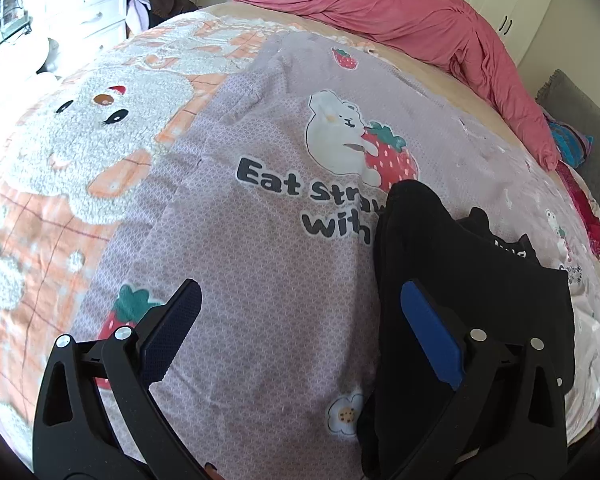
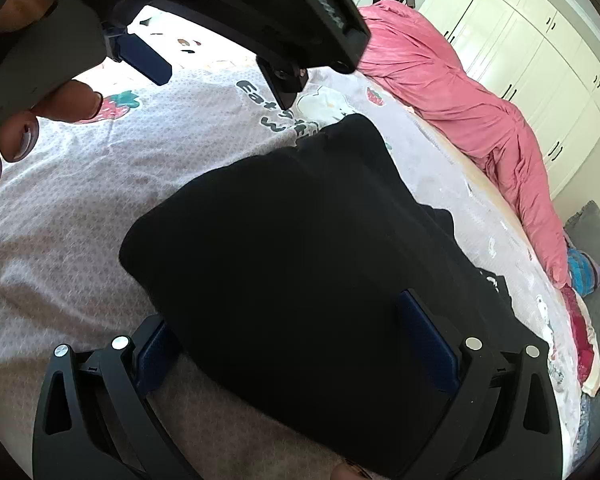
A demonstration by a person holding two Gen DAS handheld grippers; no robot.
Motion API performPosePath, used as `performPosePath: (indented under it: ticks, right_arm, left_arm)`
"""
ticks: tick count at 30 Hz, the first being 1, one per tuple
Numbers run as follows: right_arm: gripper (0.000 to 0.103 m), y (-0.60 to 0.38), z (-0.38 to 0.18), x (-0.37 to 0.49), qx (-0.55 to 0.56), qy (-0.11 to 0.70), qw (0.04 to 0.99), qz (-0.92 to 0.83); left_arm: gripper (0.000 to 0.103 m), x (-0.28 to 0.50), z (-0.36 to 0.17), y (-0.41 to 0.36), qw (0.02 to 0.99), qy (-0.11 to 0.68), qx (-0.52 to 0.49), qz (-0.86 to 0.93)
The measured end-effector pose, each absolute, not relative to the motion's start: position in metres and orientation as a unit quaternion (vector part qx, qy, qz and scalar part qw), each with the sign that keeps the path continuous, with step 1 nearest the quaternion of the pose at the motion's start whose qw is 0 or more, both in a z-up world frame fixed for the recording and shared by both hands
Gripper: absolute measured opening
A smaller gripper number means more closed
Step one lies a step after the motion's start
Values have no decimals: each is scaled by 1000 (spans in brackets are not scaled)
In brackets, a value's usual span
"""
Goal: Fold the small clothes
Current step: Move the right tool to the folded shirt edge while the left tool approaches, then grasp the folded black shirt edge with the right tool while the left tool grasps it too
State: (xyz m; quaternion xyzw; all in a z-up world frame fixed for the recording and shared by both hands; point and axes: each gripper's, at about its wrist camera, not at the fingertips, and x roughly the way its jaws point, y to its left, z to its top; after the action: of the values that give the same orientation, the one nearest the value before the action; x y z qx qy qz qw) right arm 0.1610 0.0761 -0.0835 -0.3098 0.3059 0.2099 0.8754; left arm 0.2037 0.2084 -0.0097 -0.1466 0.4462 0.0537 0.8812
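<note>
Hovering over the bed, the left hand-held gripper [image 1: 300, 328] has its jaws spread wide with nothing between them; its blue-padded fingers [image 1: 432, 332] frame the lower part of the left wrist view. One finger sits over the lilac printed blanket [image 1: 260, 260], the other over the left edge of the black garment [image 1: 460, 280].

The right hand-held gripper [image 2: 288, 344] is likewise released — its jaws stand wide apart on either side of the black garment [image 2: 300, 260], which fills the centre of the right wrist view as a folded, rounded bundle. Whether the pads actually touch the cloth cannot be told; the left pad is partly hidden behind the fabric edge.

The garment lies on the lilac blanket, lower right in the left wrist view, covering the end of the printed lettering and reaching toward the bear-and-strawberry print [image 1: 356, 140]. A small white mark shows on a flap of black cloth at its far right.

In the upper left of the right wrist view, the person's hand [image 2: 28, 120] grips the other gripper's handle, its body crossing the top of the frame.

Further out: a fluffy orange-and-white blanket [image 1: 80, 152] at left, a pink duvet [image 1: 400, 12] bunched across the upper right, white wardrobe doors [image 2: 540, 60] behind it, and a white drawer unit [image 1: 92, 4] in the upper left.
</note>
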Motion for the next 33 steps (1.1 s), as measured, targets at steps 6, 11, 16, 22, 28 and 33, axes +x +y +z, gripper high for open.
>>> performPosePath:
  ticks: [6, 11, 16, 22, 28, 33]
  right_arm:
    - [98, 73, -79, 160, -304, 282, 888, 199]
    - [81, 58, -63, 149, -274, 250, 905, 207]
    - [47, 48, -58, 141, -267, 237, 908, 220]
    - [19, 42, -56, 134, -258, 240, 903, 245]
    - [17, 30, -47, 131, -227, 235, 910, 254]
    - [17, 19, -39, 129, -201, 232, 914, 264]
  left_arm:
    - [94, 216, -11, 200, 879, 454, -141, 43]
    - [94, 225, -15, 194, 876, 460, -144, 29]
    - [94, 236, -21, 191, 862, 471, -188, -13]
    - [94, 249, -30, 179, 842, 487, -225, -54]
    - [94, 258, -36, 167, 834, 500, -228, -58]
    - [94, 261, -35, 156, 835, 503, -214, -60]
